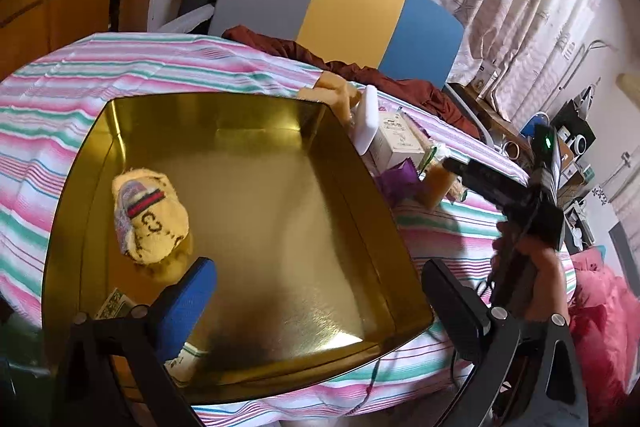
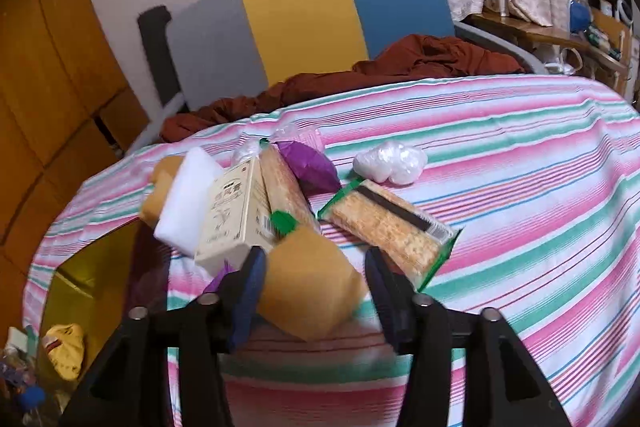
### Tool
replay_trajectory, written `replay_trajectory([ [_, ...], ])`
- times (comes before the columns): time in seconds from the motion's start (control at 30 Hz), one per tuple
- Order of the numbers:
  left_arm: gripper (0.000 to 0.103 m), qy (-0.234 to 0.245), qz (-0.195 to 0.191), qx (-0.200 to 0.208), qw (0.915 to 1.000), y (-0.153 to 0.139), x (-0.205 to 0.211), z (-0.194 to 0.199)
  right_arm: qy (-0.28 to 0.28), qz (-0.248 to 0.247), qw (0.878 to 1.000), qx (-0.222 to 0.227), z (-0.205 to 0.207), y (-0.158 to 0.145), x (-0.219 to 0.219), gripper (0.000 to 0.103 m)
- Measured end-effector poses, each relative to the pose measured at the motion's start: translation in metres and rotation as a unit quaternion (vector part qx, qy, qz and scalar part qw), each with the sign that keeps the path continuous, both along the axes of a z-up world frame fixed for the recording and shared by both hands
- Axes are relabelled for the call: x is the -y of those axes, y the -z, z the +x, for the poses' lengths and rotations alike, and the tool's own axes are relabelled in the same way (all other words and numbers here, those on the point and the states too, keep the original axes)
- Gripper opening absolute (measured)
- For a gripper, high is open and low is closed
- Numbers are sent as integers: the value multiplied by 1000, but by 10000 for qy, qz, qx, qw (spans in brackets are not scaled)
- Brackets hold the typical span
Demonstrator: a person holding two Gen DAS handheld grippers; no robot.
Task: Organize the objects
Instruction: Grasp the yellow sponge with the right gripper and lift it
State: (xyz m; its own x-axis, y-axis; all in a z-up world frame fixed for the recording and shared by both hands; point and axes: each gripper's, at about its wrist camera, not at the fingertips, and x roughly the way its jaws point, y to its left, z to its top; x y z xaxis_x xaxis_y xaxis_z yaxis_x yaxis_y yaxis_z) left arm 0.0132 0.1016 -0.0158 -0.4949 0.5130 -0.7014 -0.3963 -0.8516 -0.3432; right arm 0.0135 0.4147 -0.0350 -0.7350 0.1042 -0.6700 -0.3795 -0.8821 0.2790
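The right claw (image 2: 316,291) stands apart around an orange-yellow sponge block (image 2: 312,287), soft-edged and tilted. The left claw (image 1: 320,303) gapes empty over the gold tin (image 1: 360,195).

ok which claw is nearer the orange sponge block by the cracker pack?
Right. The right claw straddles the orange sponge block, which sits between its open fingers. The left claw hangs over the gold metal tray, well away from it.
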Motion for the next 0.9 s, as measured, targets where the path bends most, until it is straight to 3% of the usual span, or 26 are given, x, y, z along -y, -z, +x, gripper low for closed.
replay_trajectory([
  [0.1,103,60,6,-20,10000,-2,-8,-1,125,42,9999,-67,28,2,-9,65],
  [0.23,103,231,-30,-62,9997,-5,-26,-2,519,-10,9986,-34,62,4,-28,65],
  [0.33,103,300,-66,-143,9994,-10,-38,-1,450,-112,9983,-343,76,0,-34,66],
  [0.47,103,355,-126,-194,9991,-15,-54,-2,-324,-47,9984,-453,58,-2,-22,66],
  [0.6,103,395,-210,-195,9988,-21,-69,-5,-979,376,9945,48,30,14,-2,66],
  [0.73,103,434,-194,-174,9987,-26,-80,-8,-1030,1311,9856,299,22,24,7,68],
  [0.9,103,558,-331,-321,9974,-30,-100,-11,-918,945,9910,221,25,29,-16,68],
])
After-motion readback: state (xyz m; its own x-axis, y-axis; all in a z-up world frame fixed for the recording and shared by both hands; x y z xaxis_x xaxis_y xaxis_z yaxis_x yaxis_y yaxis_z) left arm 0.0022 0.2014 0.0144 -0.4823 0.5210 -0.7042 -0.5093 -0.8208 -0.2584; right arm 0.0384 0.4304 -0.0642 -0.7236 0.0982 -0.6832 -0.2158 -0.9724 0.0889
